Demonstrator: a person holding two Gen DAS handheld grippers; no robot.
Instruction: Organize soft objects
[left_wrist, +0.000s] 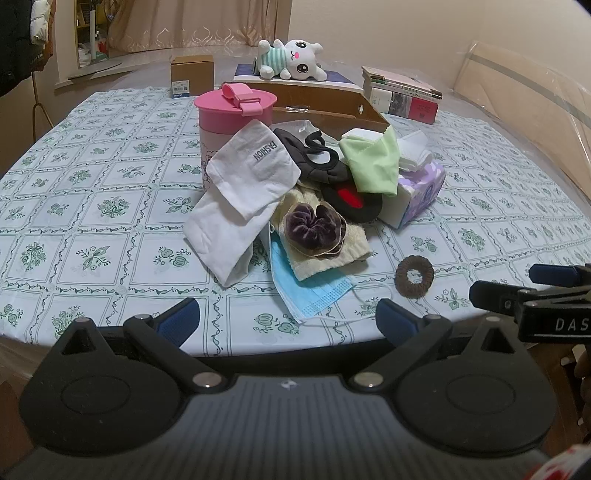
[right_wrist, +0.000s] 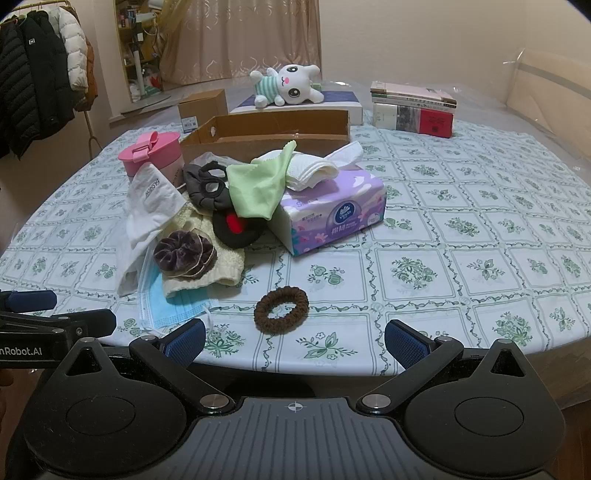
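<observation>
Floral-tiled tablecloth (right_wrist: 443, 229), curtained room

Heap of soft objects (left_wrist: 295, 206) mid-table; brown hair tie (right_wrist: 281, 309) flat, apart, nearer the edge.

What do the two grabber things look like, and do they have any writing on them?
Both are black. The left gripper and right gripper each have two short fingers with ribbed blue pads, round black discs behind them, silver screws and a grey ridged body. From the side, one shows white letters "DAS", the other "nRobot.AI". No cables or sleeves show.
</observation>
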